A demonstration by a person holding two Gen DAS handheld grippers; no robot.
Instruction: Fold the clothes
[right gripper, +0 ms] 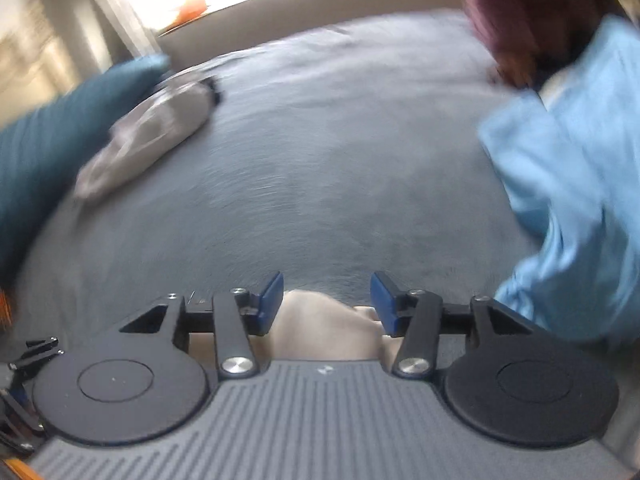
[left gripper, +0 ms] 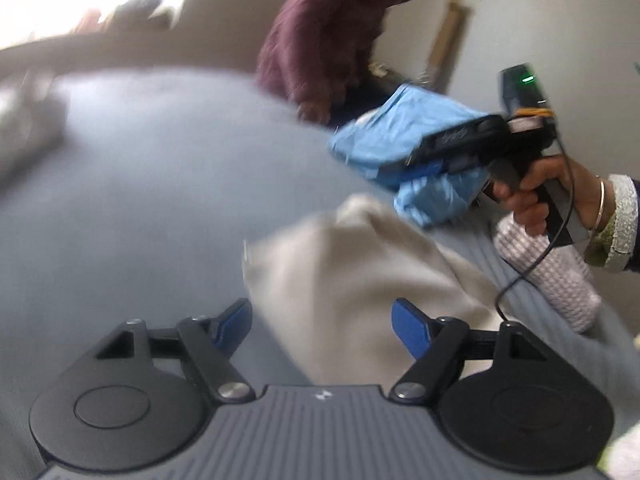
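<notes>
Clothes lie loose on a bed (right gripper: 320,140) covered in grey-blue bedding. Both views are smeared by motion. The left gripper (left gripper: 322,320) hovers low over a cream garment (left gripper: 352,280), which lies crumpled just ahead of it; its jaws are spread and hold nothing. The right gripper (right gripper: 326,300) also has its jaws spread and empty, with a strip of the cream cloth showing just beneath them. From the left view, the person's right hand (left gripper: 536,196) holds that tool close above a rumpled light blue garment (left gripper: 392,136), which lies just beyond the cream one. A pale knitted piece (left gripper: 548,276) lies under that hand. A grey bundle (right gripper: 148,136) and a teal pillow (right gripper: 52,144) lie at the bed's far left. Another person in a maroon top (left gripper: 328,40) bends at the far side.

Neither garment lies folded. Likely risks: closing on bunched cloth could pinch several layers or the bedding beneath, and the trailing cable (left gripper: 532,264) could snag fabric.
</notes>
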